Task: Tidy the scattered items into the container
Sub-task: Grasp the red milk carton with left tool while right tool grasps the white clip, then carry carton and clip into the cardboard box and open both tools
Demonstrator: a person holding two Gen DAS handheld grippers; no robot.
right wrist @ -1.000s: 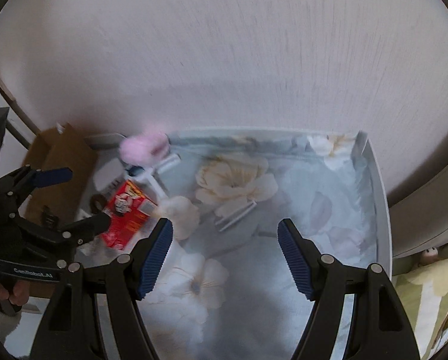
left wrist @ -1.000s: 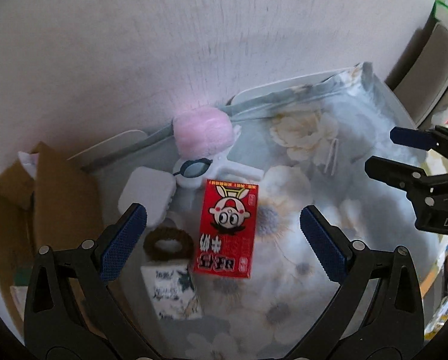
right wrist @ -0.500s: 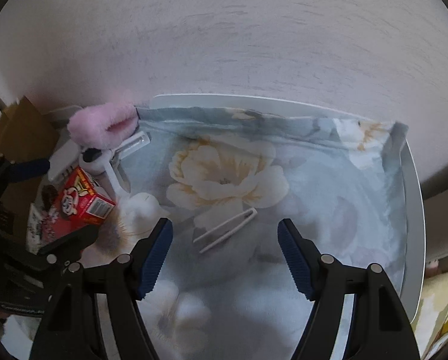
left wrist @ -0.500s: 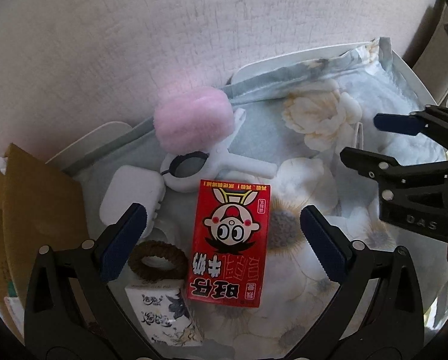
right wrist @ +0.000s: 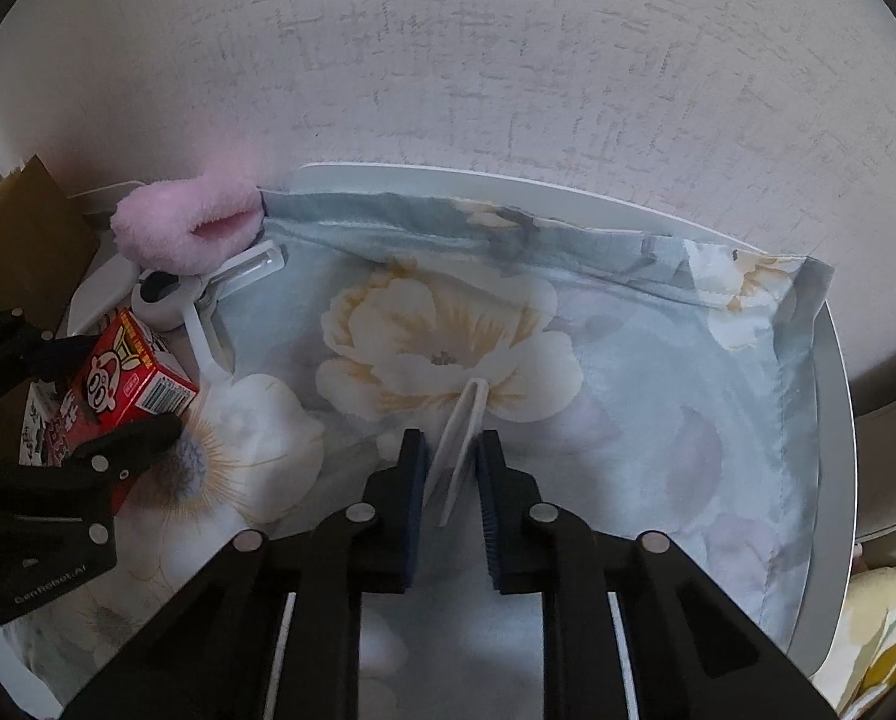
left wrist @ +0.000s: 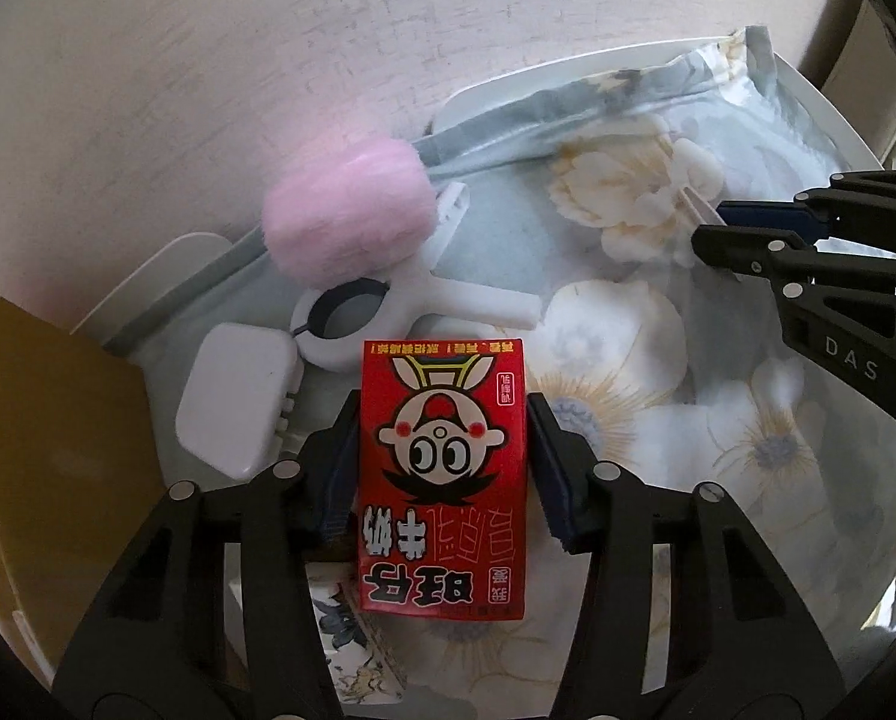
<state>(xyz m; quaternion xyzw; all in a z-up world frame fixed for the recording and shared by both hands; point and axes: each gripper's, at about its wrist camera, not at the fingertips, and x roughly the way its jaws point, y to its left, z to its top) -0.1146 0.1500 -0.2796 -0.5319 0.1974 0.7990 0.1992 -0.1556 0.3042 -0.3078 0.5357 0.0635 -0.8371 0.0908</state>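
Red cartoon-face milk carton (left wrist: 441,480) pinched in my left gripper (left wrist: 441,468), centre frame.
Jaws just closed; my right gripper (right wrist: 451,480) just clamped the white folded plastic clip (right wrist: 460,450) lower centre.

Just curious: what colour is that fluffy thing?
Pink; the fluffy pouch shows best in the left wrist view.

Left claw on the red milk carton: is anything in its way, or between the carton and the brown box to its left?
Nothing blocks the grip: the left claw is closed on the red milk carton. Toward the brown box, a white case lies between, so lift the carton over it.
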